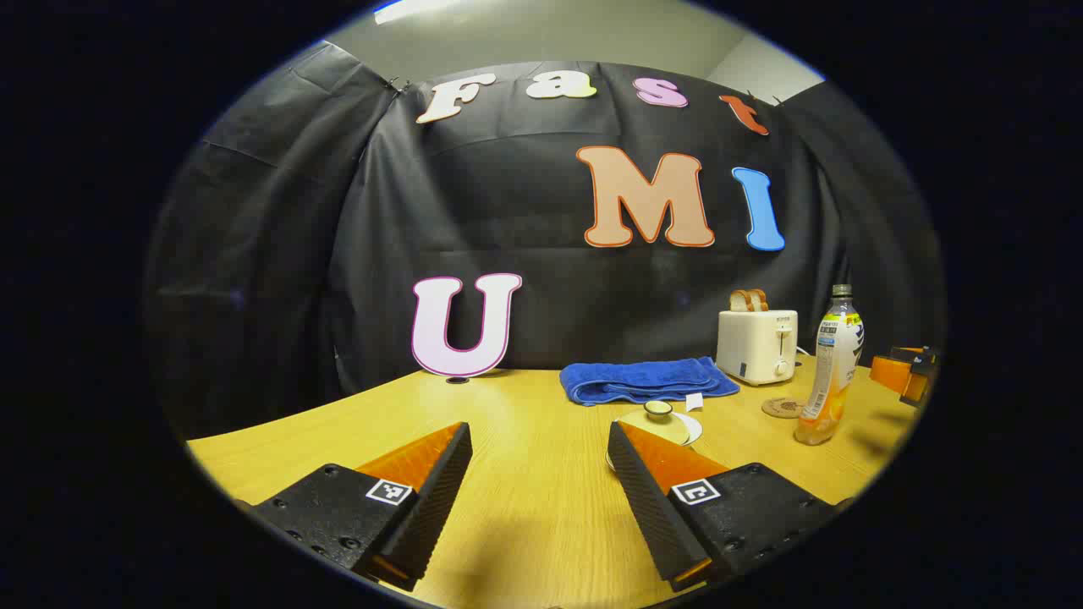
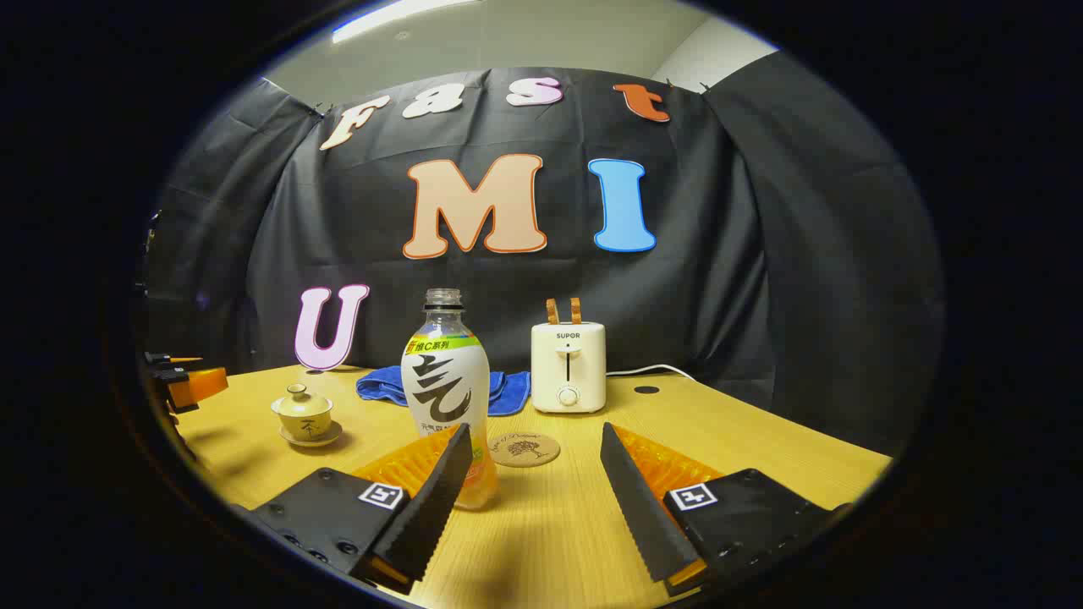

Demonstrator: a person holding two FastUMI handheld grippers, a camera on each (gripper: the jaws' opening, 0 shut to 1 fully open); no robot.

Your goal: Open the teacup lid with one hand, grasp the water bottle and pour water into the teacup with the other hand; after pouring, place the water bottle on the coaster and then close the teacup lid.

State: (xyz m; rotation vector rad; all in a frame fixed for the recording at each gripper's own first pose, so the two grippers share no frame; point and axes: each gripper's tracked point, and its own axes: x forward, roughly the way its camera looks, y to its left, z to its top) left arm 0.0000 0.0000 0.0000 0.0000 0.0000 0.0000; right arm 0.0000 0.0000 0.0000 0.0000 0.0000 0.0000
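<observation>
Both grippers hang over the bench [image 2: 761, 440], jaws spread wide, holding nothing. Water bottle [image 2: 446, 389] stands uncapped just in front of the coaster [image 2: 525, 449] — lidded teacup [image 2: 302, 414] sits well left of it, toaster [image 2: 568, 365] behind.

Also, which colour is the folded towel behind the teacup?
Blue; the towel shows best in the left gripper view.
</observation>
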